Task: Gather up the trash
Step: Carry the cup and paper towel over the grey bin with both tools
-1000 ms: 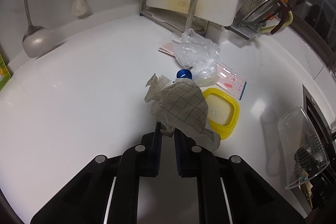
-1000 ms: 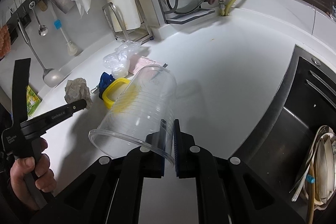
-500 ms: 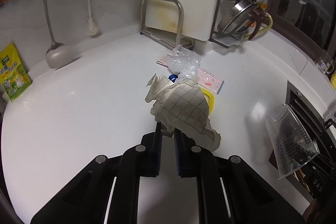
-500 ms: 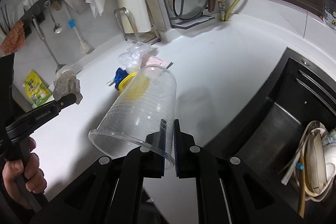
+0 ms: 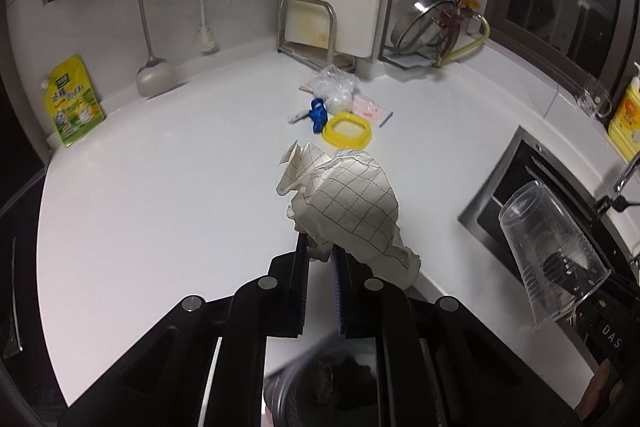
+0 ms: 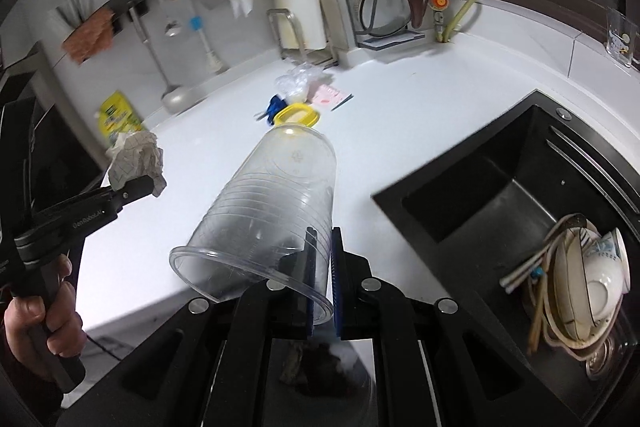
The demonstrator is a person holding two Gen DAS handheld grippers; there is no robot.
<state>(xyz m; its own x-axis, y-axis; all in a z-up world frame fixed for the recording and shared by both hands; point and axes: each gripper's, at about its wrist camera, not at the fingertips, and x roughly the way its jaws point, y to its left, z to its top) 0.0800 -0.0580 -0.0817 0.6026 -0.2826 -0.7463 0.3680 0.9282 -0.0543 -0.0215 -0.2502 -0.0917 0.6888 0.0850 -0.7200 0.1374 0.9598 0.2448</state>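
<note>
Above the counter (image 5: pixel 160 195), left gripper (image 5: pixel 320 255) pinches a light, soft crumpled paper (image 5: pixel 348 203) by its lower fold, right gripper (image 6: pixel 323 247) clamps a thin, crushable clear cup (image 6: pixel 276 203) at its rim; bin possibly below, blurred.

Left tongs (image 5: pixel 320 251): jaws nearly together, pinching crumpled paper, angled downward.
Right tongs (image 6: pixel 323 247): jaws together on a clear cup's wall, angled downward.
Left hand (image 6: pixel 44 323): fingers wrapped round the handle.
</note>
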